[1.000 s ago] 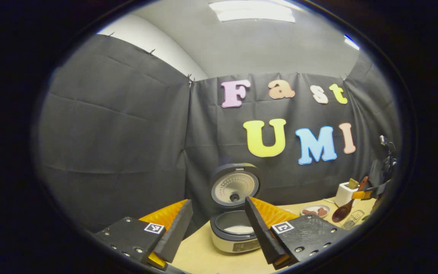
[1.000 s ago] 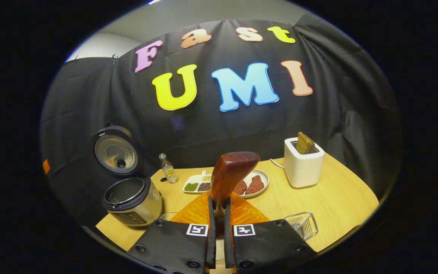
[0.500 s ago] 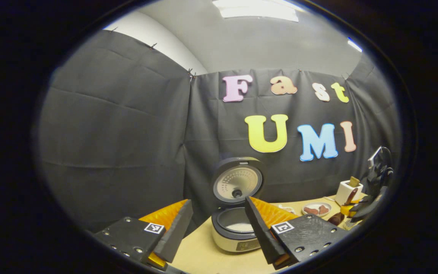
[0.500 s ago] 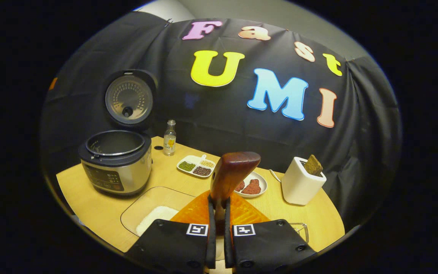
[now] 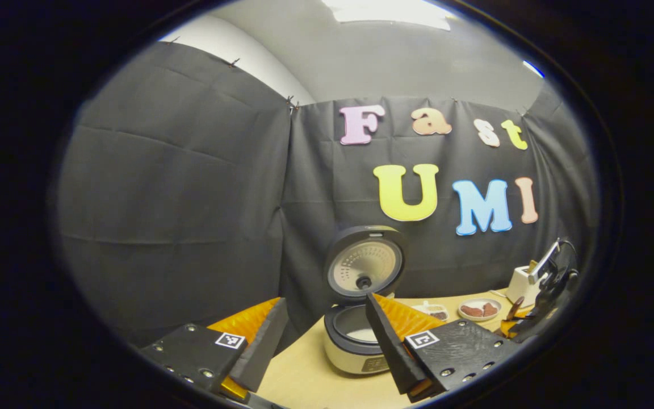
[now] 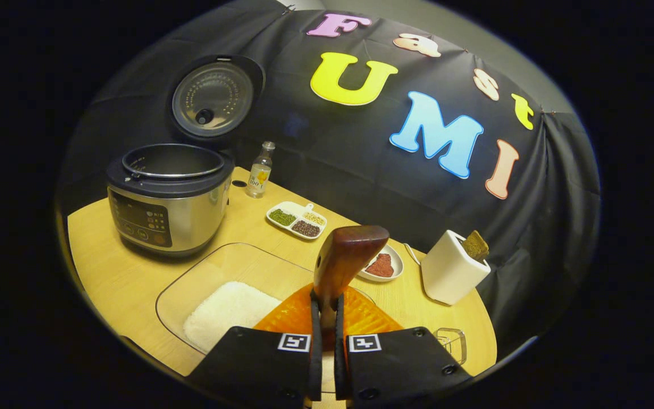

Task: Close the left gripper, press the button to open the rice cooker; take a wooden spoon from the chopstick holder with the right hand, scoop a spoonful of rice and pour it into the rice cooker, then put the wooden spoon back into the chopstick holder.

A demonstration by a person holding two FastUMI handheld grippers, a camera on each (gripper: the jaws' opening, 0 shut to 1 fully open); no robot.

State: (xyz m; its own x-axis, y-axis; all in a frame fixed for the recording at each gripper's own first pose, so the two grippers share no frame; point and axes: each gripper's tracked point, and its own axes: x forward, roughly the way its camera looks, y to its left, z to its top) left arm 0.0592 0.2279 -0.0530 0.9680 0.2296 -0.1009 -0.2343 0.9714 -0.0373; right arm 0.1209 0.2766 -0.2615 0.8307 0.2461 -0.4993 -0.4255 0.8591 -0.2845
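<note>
Pale wooden table [image 6: 134,272], glossy carved wooden spoon [image 6: 343,266] clamped upright

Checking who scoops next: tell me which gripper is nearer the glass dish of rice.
Right. The right gripper, shut on the wooden spoon, hangs over the glass dish; the left gripper hovers open before the rice cooker.

One rice cooker [image 6: 169,196], one wooden spoon [image 6: 343,262], one bottle [image 6: 260,170], one toaster [image 6: 453,266].

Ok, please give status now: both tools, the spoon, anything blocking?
Left tool open, idle. Right tool shut on wooden spoon, above rice dish. Rice cooker open. Nothing blocking.
</note>
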